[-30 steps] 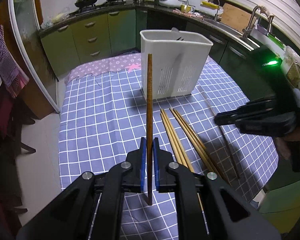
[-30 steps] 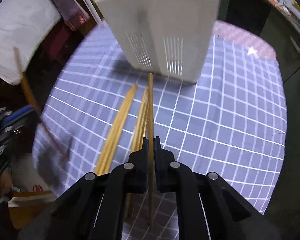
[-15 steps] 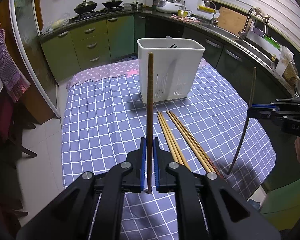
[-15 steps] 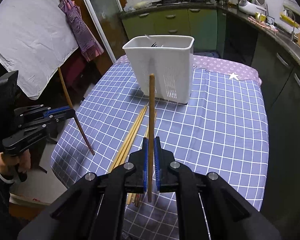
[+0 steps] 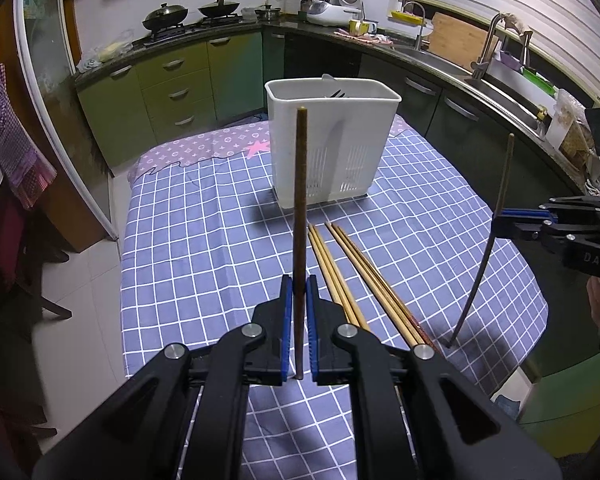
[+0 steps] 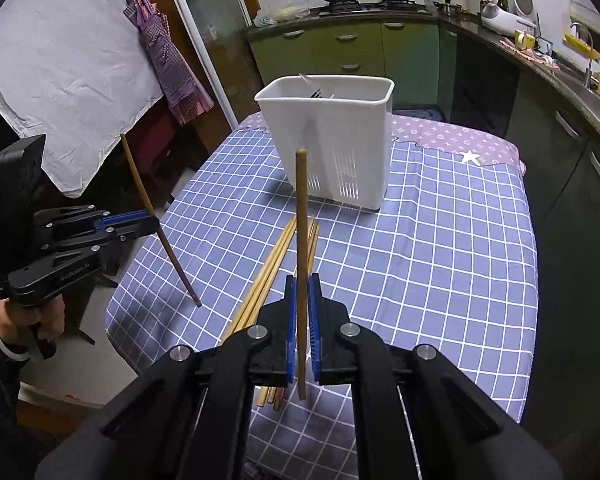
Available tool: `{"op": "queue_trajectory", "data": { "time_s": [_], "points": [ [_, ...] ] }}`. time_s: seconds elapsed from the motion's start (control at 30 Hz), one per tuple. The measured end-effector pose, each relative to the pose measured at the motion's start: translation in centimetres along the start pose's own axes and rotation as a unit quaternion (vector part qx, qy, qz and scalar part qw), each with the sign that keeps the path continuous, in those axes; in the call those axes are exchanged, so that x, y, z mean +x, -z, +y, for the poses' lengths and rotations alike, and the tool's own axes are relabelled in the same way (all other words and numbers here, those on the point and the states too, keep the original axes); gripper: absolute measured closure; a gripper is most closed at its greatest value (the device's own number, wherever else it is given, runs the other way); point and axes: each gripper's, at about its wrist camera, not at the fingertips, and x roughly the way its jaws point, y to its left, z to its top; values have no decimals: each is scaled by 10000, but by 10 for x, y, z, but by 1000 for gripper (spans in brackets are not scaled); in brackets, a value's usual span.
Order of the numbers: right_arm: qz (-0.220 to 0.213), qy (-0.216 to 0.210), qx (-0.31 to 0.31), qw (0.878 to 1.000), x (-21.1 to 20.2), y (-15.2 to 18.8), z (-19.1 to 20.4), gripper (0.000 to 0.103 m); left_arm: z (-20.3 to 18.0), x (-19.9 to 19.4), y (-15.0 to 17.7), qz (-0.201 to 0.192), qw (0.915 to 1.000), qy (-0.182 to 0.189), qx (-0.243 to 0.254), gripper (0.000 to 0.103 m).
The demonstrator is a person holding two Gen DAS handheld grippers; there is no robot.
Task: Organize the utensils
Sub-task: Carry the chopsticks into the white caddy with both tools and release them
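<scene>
The left gripper (image 5: 299,292) and the right gripper (image 6: 301,292) each clamp 1 dark chopstick (image 5: 300,216) upright between closed fingers above the bench (image 5: 204,240). Pale loose chopsticks (image 5: 352,268) lie mid-bench, before the white utensil basket (image 5: 332,140) near its far edge.

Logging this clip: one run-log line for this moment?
left gripper: shut on dark wooden chopstick | right gripper: shut on brown wooden chopstick | white plastic utensil basket: upright

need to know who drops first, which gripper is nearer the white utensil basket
Cannot tell; about equal. The left gripper and right gripper both hover over the near table edge, each holding a chopstick upright, the white utensil basket beyond the loose chopsticks.
</scene>
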Motion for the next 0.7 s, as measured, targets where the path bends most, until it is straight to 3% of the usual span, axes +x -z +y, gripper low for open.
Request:
{"op": "queue_trajectory", "data": {
  "time_s": [0.7],
  "points": [
    [-209,42,-80,9997,-12,-10,3,96,-3,-3,-10,-91,9999,77,91,96]
  ]
}}
